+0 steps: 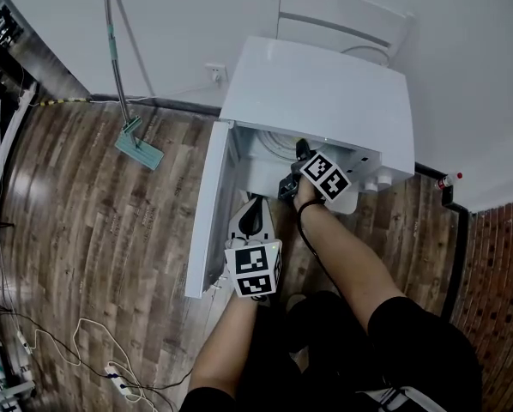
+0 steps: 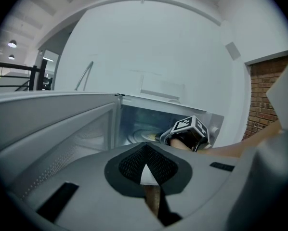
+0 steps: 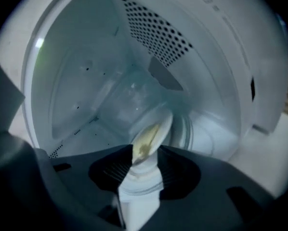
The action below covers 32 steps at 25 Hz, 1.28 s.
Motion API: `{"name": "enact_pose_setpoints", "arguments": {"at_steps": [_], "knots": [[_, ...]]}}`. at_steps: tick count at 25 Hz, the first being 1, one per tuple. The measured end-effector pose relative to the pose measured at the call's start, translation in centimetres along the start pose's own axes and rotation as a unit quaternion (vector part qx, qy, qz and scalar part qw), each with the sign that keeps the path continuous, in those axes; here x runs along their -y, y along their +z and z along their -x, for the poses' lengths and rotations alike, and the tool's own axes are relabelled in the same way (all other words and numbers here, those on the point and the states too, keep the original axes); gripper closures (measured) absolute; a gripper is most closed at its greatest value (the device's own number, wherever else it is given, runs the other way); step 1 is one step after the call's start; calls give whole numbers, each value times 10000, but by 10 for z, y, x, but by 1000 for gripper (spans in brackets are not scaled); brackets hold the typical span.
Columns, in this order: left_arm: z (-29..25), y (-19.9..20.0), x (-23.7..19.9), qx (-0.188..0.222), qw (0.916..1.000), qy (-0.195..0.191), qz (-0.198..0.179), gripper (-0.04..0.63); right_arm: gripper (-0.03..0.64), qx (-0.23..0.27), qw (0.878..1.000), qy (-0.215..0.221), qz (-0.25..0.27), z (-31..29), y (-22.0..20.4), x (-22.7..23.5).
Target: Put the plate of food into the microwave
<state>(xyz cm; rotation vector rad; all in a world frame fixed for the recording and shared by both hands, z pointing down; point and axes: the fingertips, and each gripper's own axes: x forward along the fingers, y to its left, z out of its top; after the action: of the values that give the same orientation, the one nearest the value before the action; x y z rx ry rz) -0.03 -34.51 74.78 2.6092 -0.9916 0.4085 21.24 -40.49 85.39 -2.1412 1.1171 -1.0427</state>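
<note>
Reaching into the boxy white microwave (image 1: pixel 325 93), right tool (image 3: pixel 148 149) — jaws slightly parted — straddles a white food plate (image 3: pixel 152 131); left tool (image 2: pixel 144 148) closed, empty.

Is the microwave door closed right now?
No, the door of the microwave hangs open at the left, and the right tool reaches into the cavity.

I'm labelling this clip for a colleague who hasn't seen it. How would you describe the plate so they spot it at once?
Start at the white microwave, its door swung open. Look into its cavity, where the right gripper reaches in: the plate lies between that gripper's jaws. It is the only dish there, small, white, with yellowish food.
</note>
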Motion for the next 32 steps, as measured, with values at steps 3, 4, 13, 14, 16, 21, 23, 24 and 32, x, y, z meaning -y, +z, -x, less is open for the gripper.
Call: {"name": "enact_pose_setpoints", "arguments": {"at_steps": [3,4,13,14,16,21,23,24,32], "knots": [[0,-2,0,-101,9999,-31,53,597,356,107,9960,-142,871,0,10,0],[0,-4,0,-140,9999,-39,72,597,320,34,9932,-203,1143,-2,9,-1],[1,-20,13,-482,9986,-198,122,597,186,-587,9383,-1023,3252,-4,-8,11],[1,-22,13,-513,9984,-199,132,597,186,-727,9329,-1113,3347,-4,-11,16],[1,-24,12,-555,9981,-194,156,597,186,-983,9255,-1138,3476,-4,-18,19],[6,-28,9,-702,9970,-195,275,597,187,-1547,9272,-1033,3251,2,-28,19],[9,-26,9,-762,9964,-197,327,597,188,-1702,9278,-951,3181,10,-29,14],[10,-24,10,-781,9961,-193,348,597,190,-1710,9285,-847,3185,15,-29,9],[21,31,22,-770,9962,-185,367,597,602,-1303,9428,-33,3068,92,-19,-40]]}}
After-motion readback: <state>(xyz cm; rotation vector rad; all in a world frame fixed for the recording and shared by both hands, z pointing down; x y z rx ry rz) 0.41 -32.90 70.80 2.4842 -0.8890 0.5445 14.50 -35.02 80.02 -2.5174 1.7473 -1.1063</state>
